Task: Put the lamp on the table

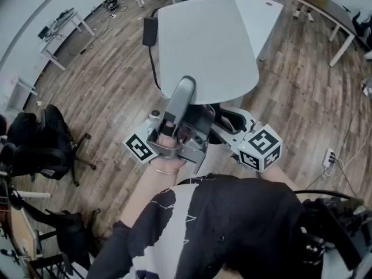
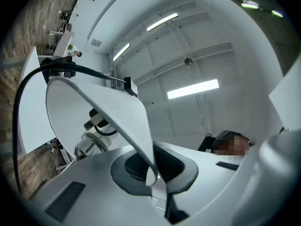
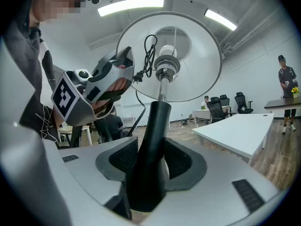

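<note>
Now, the lamp hangs in both claws, off the desk.

The left claw points steeply upward with its jaws pinched together on the thin rim of the white lampshade. The right claw lies about level, jaws set wide and clamped on the black stem. Inside the hollow shade sit the metal socket and a looped black cord. From the head view the shade is a broad pale shape in front of the person, and it overlaps the white desk's near left edge. Wooden floor lies open to the left of the shade and to the right of the desk. Black office chairs stand well apart at the far left.
</note>
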Demonstrator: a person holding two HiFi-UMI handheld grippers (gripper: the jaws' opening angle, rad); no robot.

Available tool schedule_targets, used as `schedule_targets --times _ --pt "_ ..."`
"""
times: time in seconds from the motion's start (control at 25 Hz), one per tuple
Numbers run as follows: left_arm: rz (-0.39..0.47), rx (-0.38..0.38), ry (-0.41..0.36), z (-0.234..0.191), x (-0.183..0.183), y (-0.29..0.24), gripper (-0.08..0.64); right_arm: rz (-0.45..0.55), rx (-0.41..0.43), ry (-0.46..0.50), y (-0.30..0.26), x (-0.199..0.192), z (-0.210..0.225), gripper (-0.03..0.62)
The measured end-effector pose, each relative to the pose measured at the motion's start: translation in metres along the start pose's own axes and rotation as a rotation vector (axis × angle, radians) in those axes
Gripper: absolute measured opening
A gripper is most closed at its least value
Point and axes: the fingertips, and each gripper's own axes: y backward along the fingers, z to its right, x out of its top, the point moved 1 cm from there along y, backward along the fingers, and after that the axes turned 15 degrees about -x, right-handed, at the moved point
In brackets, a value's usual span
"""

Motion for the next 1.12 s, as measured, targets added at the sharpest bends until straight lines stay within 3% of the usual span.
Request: schedule_targets --times 0.6,0.88,1.12 --pt "-0.018 -0.010 -0.025 0.004 -0.002 -0.003 0.017 0.017 0.021 0.043 0.001 0.001 -0.006 0.196" --pt "-0.022 0.002 -0.036 0.012 0.042 0.009 0.017 0.015 -0.001 0.047 -0.032 0.014 -0.027 0.195" --pt "-0.060 0.029 -0.062 0.003 0.043 0.022 0.017 0.036 -0.026 0.014 -0.041 0.003 -0.022 0.187"
